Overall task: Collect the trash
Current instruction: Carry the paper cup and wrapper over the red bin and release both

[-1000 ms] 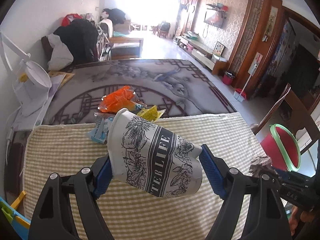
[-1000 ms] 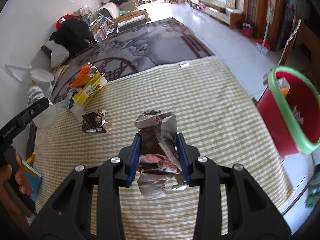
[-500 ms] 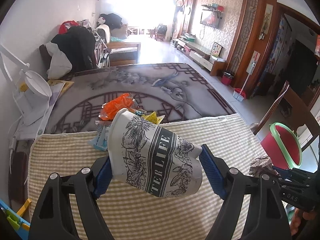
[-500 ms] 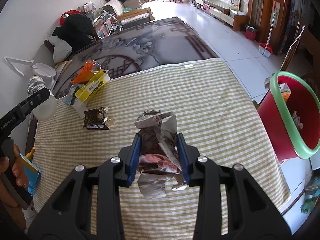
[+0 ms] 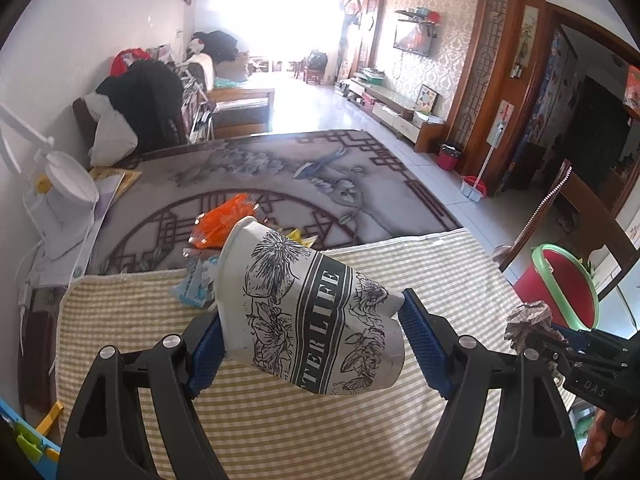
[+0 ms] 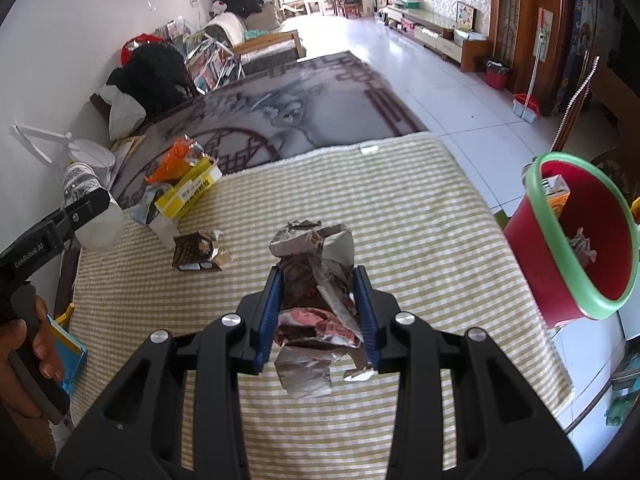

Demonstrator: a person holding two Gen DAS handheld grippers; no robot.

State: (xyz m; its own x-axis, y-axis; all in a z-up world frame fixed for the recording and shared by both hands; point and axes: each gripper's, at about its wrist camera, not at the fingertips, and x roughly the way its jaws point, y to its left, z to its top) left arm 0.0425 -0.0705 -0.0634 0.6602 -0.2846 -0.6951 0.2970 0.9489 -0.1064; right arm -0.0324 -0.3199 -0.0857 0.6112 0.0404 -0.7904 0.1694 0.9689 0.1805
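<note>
Both your grippers have lifted higher above the checked cloth (image 6: 400,208).
Your left gripper (image 5: 316,332) clamps one paper cup (image 5: 308,312); your right gripper (image 6: 320,312) clamps one foil wrapper (image 6: 316,300), left of one red bin (image 6: 580,240).

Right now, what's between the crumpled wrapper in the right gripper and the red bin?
Only bare checked tablecloth, then the table edge; the right wrist view shows nothing lying between the wrapper and the red bin.
</note>
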